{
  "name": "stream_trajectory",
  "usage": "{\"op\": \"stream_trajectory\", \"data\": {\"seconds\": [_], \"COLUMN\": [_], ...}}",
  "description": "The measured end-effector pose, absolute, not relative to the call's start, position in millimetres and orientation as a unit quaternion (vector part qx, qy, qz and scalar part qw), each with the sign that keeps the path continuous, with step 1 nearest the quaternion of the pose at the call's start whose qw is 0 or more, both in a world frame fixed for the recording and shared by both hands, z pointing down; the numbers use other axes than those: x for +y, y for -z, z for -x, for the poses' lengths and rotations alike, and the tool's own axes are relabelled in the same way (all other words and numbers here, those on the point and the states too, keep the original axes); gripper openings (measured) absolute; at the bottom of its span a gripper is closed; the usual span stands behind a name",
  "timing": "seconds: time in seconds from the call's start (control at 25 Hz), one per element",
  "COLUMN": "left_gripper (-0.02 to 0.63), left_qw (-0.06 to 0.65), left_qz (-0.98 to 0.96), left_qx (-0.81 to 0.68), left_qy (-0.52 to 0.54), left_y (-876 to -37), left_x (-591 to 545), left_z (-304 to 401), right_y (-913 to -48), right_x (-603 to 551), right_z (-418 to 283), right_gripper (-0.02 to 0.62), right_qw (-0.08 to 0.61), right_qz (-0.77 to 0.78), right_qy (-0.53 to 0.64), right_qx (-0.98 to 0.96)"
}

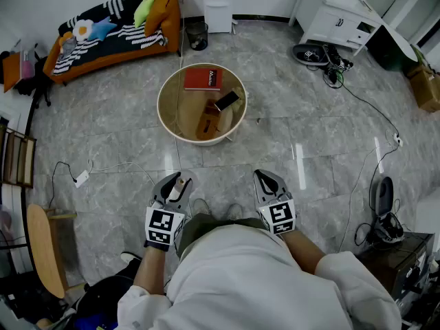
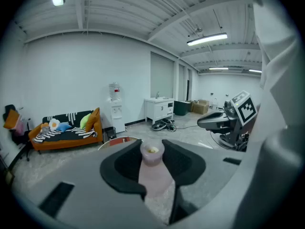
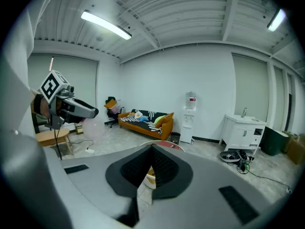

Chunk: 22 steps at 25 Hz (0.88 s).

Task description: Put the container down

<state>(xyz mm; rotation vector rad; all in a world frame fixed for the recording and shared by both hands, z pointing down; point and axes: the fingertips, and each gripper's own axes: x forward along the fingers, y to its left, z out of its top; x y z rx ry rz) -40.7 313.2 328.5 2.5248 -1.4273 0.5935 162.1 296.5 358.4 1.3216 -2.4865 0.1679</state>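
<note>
A small translucent pinkish container [image 2: 152, 168] with a round open mouth stands between the pads of my left gripper [image 2: 152, 147], which is shut on it. In the head view that left gripper [image 1: 175, 179] hovers over the grey floor, close to the person's body, and the container [image 1: 180, 182] shows as a pale spot at the jaw tips. The right gripper view shows the container [image 3: 95, 128] hanging under the left gripper [image 3: 83, 111]. My right gripper [image 1: 265, 176] is level with the left one, a little to its right. Its jaws [image 3: 152, 149] meet at the tips with nothing held.
A low round table [image 1: 165, 112] stands ahead, bearing a red book [image 1: 203, 79], a wooden box [image 1: 207, 120] and a black phone [image 1: 227, 101]. An orange sofa [image 1: 113, 29], a bin [image 1: 197, 36], a white cabinet [image 1: 337, 16] and floor cables [image 1: 375, 112] lie further out.
</note>
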Motion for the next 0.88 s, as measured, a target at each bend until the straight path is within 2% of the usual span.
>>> {"op": "stream_trajectory", "data": {"seconds": [0.88], "left_gripper": [0.137], "left_qw": [0.103], "left_qz": [-0.846], "left_qx": [-0.475], "left_qy": [-0.219], "left_y": [-339.7], "left_x": [309.2], "left_z": [19.8], "right_y": [-370.7], "right_x": [296.3], "right_z": [-178.7], "right_gripper": [0.021], "right_qw": [0.150], "right_qz": [-0.451], "right_qy": [-0.071], "right_qx": [-0.877]}}
